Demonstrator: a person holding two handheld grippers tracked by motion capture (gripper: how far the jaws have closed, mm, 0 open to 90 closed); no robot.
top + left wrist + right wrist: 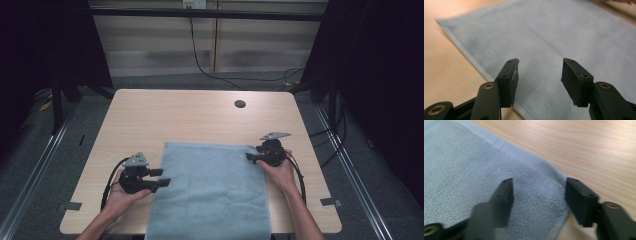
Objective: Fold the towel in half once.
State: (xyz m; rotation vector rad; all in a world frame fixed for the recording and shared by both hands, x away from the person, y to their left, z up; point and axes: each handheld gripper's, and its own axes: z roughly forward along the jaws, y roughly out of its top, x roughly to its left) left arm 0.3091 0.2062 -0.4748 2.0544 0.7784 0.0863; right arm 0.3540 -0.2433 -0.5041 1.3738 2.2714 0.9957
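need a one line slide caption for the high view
Person at a wooden table brings the left gripper and right gripper, both open, to opposite edges of a flat blue towel.

Wooden table (150, 120) with a round cable hole (240, 104)

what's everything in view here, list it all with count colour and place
towel: 1, light blue, flat on the table's near middle, hanging over the near edge
table: 1, light wood, centre of the high view
cable hole: 1, dark, far right part of the tabletop
wall cable: 1, black, hanging behind the table
left claw: 1, black, open, at the towel's left edge
right claw: 1, black, open, at the towel's far right corner
hands: 2, left hand, right hand, at the near edge
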